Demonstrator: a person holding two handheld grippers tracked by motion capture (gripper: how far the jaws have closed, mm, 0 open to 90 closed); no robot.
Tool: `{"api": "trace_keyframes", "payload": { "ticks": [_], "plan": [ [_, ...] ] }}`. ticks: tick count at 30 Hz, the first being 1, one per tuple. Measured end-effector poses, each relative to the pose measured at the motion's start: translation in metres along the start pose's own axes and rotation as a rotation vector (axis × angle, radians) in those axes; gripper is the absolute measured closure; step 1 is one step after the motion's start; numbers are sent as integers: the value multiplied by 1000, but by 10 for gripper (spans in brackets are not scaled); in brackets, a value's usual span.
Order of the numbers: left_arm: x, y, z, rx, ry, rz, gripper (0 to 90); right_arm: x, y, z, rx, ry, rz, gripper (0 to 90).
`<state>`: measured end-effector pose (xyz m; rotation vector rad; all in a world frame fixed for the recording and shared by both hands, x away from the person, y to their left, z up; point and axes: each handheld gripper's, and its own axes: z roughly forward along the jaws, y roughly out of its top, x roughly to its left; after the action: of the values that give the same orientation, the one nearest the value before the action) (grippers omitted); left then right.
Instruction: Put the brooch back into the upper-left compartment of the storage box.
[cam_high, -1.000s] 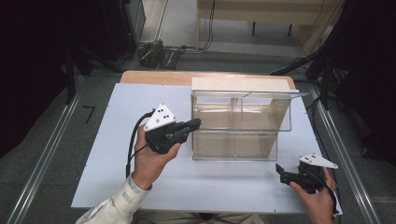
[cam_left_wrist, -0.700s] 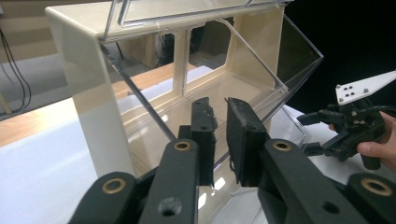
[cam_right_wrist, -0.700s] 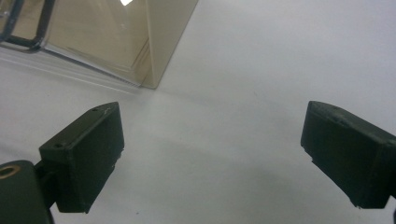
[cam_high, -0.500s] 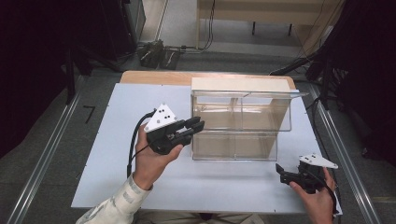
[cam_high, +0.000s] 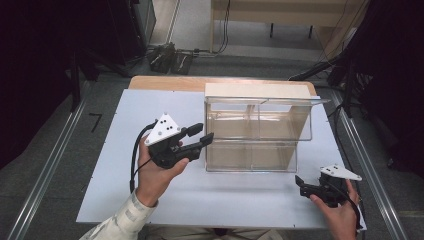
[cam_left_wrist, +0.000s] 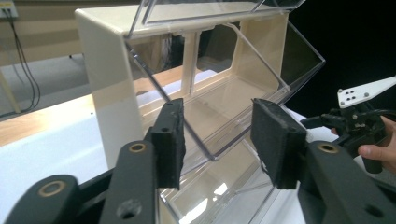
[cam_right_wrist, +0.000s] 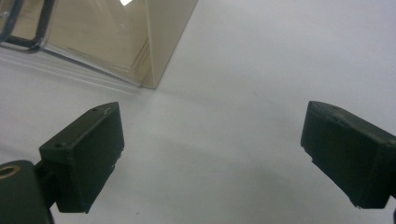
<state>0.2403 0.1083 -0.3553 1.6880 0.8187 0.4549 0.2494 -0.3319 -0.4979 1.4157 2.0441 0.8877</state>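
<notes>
A clear plastic two-tier bin unit (cam_high: 257, 131) with cream side walls stood toward the far right part of the white worktop (cam_high: 115, 120), its upper transparent drawer tilted outward. The left claw (cam_high: 200, 135), held in a person's left hand (cam_high: 157, 172) near the middle of the worktop, pointed at the unit's left front edge; in the left gripper view its jaws stood moderately apart, the padded fingers (cam_left_wrist: 170, 140) flanking the tilted drawer's lower front edge (cam_left_wrist: 212, 156) without visibly touching it. The right claw (cam_high: 302, 184), gripped by the right hand (cam_high: 340, 212), lay low near the worktop's near right corner, well apart from the unit. In the right gripper view its jaws were spread wide over bare worktop (cam_right_wrist: 243, 84), with the unit's cream corner (cam_right_wrist: 168, 42) just ahead
</notes>
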Motion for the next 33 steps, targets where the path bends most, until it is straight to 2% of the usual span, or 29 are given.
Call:
{"api": "trace_keyframes", "payload": {
  "ticks": [7,11,18,25,33],
  "plan": [
    [4,-8,-5,13,44,-10,407,0,0,0,0,1,2,45],
    [7,-14,-7,15,65,-21,363,0,0,0,-1,0,-4,46],
    [14,-24,-9,35,94,-33,311,1,0,0,-2,-2,3,45],
    [21,-34,-11,46,117,-49,310,1,0,0,0,-1,2,46],
    [27,-44,-11,90,130,-61,275,1,0,-1,0,-4,0,45]
  ]
}}
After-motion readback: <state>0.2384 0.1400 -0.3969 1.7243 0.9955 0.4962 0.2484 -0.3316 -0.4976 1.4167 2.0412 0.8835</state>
